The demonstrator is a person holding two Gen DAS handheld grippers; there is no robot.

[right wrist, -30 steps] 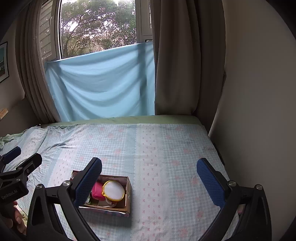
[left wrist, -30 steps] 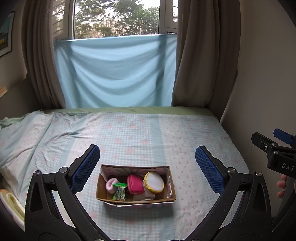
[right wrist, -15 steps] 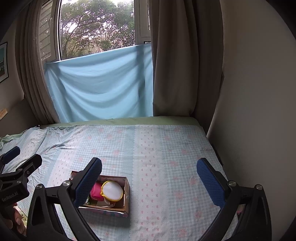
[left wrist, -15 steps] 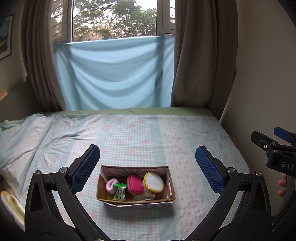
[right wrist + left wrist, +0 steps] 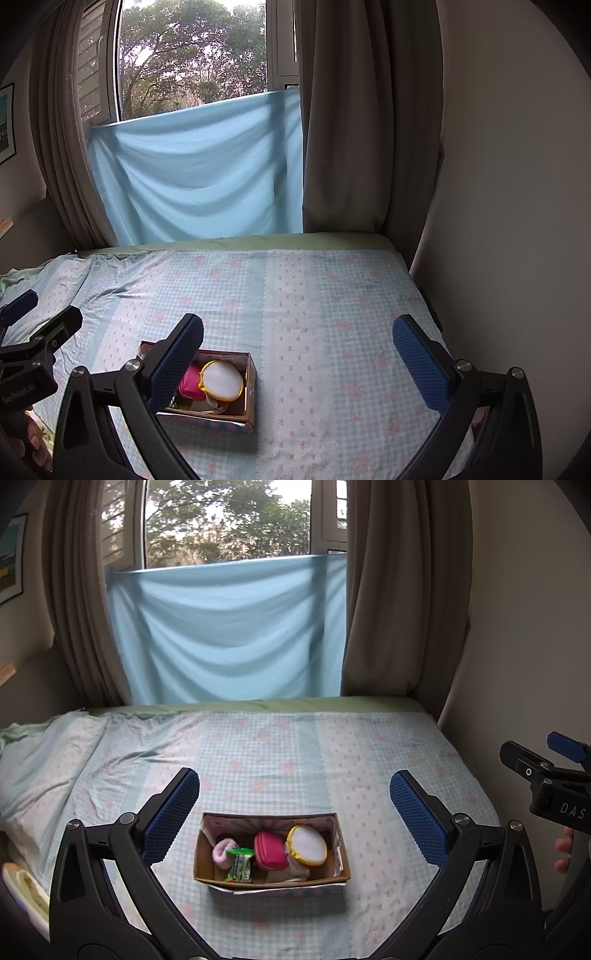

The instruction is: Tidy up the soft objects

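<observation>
At the left edge of the left wrist view rumpled bedding (image 5: pixel 44 760) lies on the bed (image 5: pixel 295 760); a blue cloth (image 5: pixel 229 631) hangs across the upper centre. The left gripper (image 5: pixel 293 814) is spread wide and empty, the cardboard box (image 5: pixel 271 880) low in the frame between its jaws, holding a pink pouch (image 5: pixel 270 854) and a yellow-rimmed pouch (image 5: pixel 307 849). The right gripper (image 5: pixel 297 354) is also released, the box (image 5: pixel 251 387) just beside its left finger (image 5: pixel 173 365), which covers the box's left part.
</observation>
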